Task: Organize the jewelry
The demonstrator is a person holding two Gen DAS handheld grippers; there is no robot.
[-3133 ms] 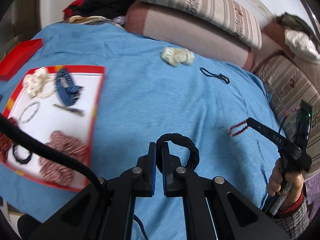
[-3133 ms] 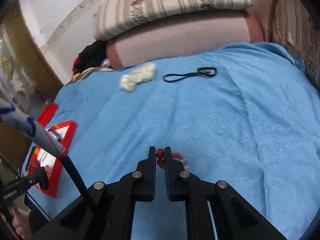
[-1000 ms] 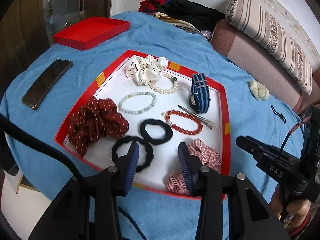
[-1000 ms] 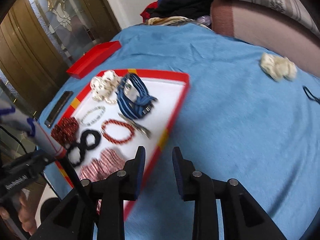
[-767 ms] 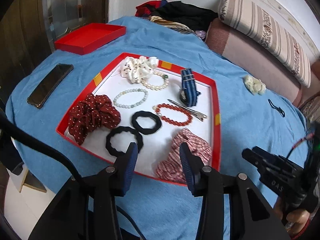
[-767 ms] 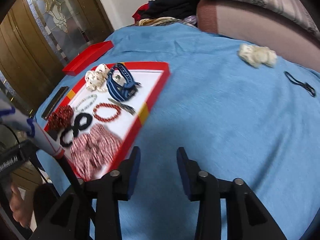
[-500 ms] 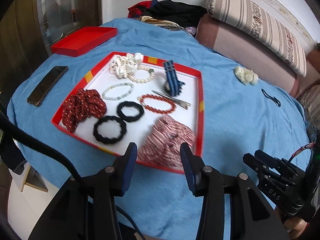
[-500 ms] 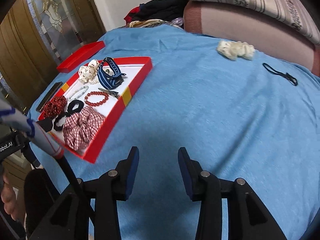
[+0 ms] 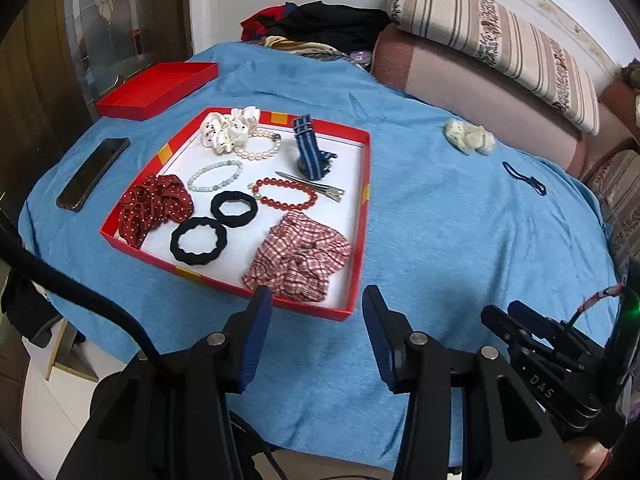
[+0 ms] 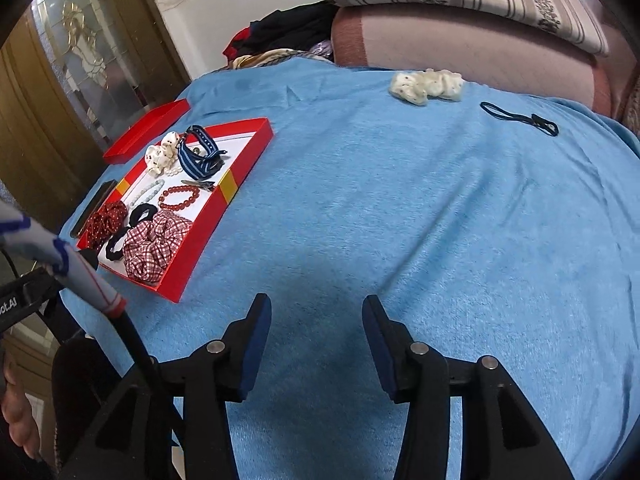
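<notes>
A blue terry cloth [image 9: 460, 220] covers the desk, with a striped cushion [image 9: 500, 36] on a pinkish sofa back behind it and a pile of dark clothing [image 9: 320, 24] at the far edge. A shallow red cardboard tray with a white floor [image 9: 362, 216] lies on the cloth toward the left. It holds a red-and-white checked scrunchie [image 9: 300, 256] in the near right corner, two black hair ties [image 9: 199, 241] touching each other, a dark red dotted scrunchie [image 9: 154, 206] at the left wall, a red bead bracelet [image 9: 284, 194], a pale green bead bracelet [image 9: 215, 176], a white pearl bracelet [image 9: 260, 146], a cream dotted scrunchie [image 9: 228, 128], a blue striped watch strap [image 9: 310, 152] and a metal hair clip [image 9: 310, 187] lying against the red bracelet. A separate red box lid [image 9: 156, 88] sits beyond the tray, and a dark phone [image 9: 93, 174] lies left of it. Well apart on the right of the cloth rest a second cream scrunchie [image 10: 426, 85] and a thin dark elastic cord [image 10: 520, 118]. The left claw [image 9: 316, 316] hangs over the cloth just before the tray's near wall, jaws spread wide, gripping nothing. The right claw [image 10: 316, 316] is over bare cloth, jaws likewise spread wide with nothing between them.
</notes>
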